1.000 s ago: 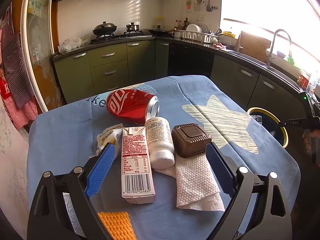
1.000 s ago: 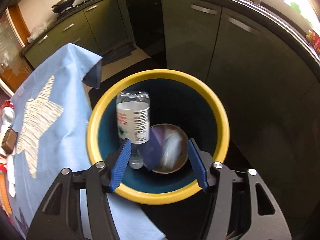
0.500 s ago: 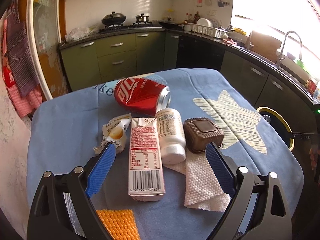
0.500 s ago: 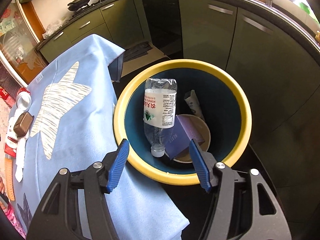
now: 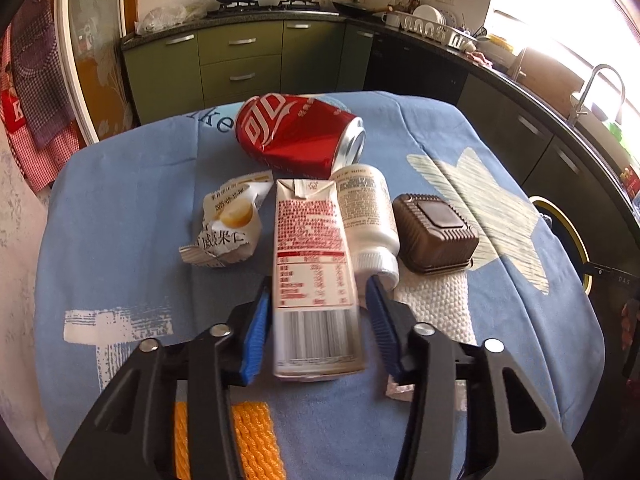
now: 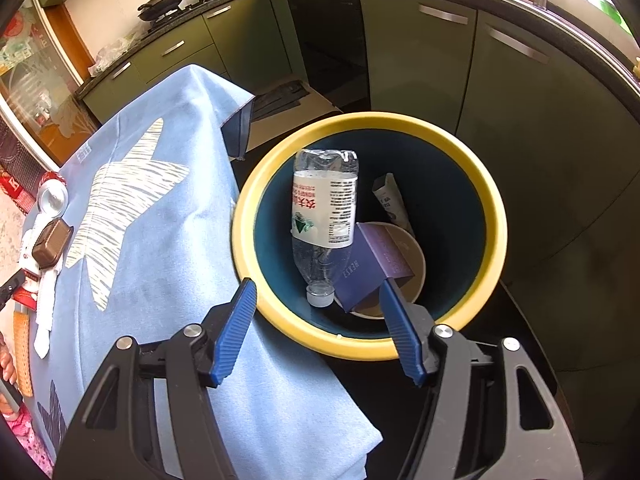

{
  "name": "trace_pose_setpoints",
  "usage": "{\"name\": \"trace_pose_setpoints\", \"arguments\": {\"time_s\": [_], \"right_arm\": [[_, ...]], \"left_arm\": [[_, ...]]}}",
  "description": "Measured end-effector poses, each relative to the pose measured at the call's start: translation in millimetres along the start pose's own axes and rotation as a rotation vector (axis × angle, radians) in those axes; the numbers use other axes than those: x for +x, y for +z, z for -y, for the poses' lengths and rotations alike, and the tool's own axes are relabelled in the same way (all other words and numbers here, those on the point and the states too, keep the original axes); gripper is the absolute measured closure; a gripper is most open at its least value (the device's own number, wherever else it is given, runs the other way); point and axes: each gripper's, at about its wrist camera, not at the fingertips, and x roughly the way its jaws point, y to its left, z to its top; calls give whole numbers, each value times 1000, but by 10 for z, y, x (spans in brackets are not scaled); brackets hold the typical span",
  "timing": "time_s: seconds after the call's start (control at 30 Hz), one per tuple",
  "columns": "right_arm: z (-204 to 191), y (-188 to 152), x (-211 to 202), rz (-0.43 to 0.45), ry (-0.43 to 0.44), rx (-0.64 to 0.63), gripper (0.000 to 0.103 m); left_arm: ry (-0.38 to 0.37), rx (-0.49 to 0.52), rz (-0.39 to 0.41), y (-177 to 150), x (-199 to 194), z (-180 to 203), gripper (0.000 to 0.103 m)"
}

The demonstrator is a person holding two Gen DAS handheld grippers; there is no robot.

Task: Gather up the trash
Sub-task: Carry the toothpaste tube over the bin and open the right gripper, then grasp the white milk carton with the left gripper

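In bin (image 6: 494,216), frame centre: water bottle (image 6: 325,204), purple box (image 6: 370,266), paper cup (image 6: 412,256), sachet (image 6: 390,202). My right gripper (image 6: 316,326): jaws wide, empty.

On worktop (image 5: 120,240): can (image 5: 296,136), pill bottle (image 5: 366,208), brown tub (image 5: 436,232), wrapper (image 5: 228,224), napkin (image 5: 436,304). My left gripper (image 5: 316,330): jaws bracketing carton (image 5: 312,272), contact unclear.

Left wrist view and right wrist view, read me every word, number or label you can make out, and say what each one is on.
"2025-09-12": snack wrapper.
"ke": blue tablecloth, behind the red can.
Red can: large white logo characters, not legible to me.
Milk carton between the left tongs: red print and barcode blurred.
White bottle: print too small.
Water bottle in the bin: label unreadable.
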Motion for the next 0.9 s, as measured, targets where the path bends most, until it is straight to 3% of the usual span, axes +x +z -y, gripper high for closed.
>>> {"name": "trace_pose_setpoints", "arguments": {"time_s": [0.47,0.9], "right_arm": [[-99,-11,1,-6,17,-19,40],[-176,-43,-71,-11,20,-34,40]], "left_arm": [[24,-2,-14,-7,12,-23,65],[26,20,98,77,-414,9,65]]}}
